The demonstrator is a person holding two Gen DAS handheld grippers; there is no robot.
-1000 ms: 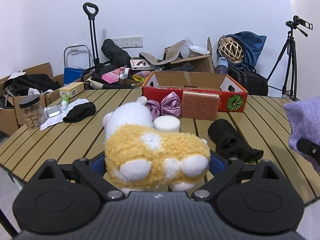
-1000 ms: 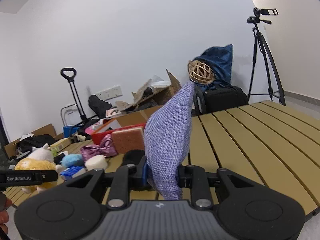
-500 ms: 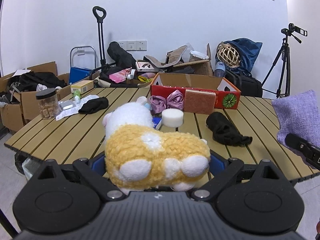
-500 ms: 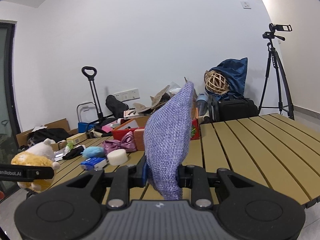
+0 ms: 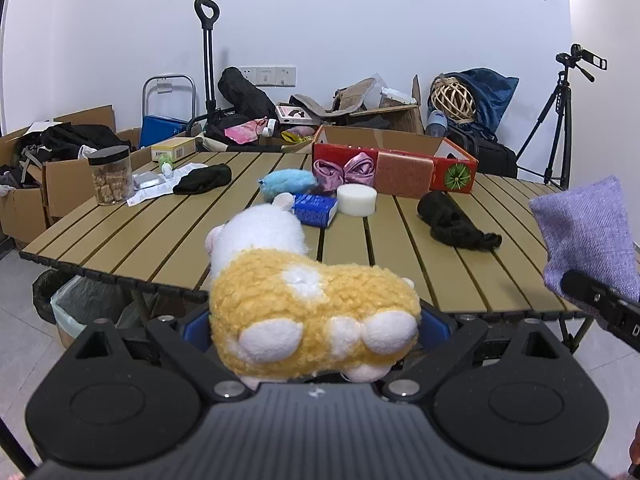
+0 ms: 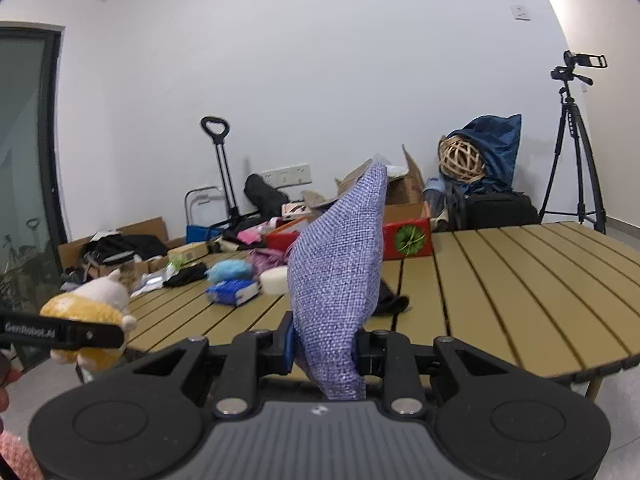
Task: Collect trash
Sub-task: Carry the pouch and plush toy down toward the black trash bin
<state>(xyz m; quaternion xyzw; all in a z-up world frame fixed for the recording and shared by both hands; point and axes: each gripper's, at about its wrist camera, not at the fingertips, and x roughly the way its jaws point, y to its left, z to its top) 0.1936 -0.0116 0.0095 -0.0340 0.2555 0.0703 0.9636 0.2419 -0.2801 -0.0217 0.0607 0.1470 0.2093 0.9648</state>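
My left gripper (image 5: 316, 328) is shut on a yellow and white plush toy (image 5: 296, 300), held in the air just off the near edge of the slatted table (image 5: 168, 248). The toy (image 6: 92, 304) also shows at the left of the right wrist view. My right gripper (image 6: 324, 344) is shut on a purple woven pouch (image 6: 340, 272), which stands upright between its blue pads; the pouch (image 5: 588, 228) shows at the right edge of the left wrist view. A bin with a pale green liner (image 5: 84, 312) sits on the floor under the table's near left corner.
On the table lie a blue packet (image 5: 312, 208), a white round sponge (image 5: 356, 199), a blue fluffy thing (image 5: 286, 181), two black cloths (image 5: 452, 222), a jar (image 5: 112, 176) and a red box (image 5: 396, 164). Cartons, bags and a tripod (image 5: 560, 120) crowd the wall.
Both grippers have drawn back from the table with their loads; the table edge and the bin under it have come into the left wrist view. The grips are unchanged.
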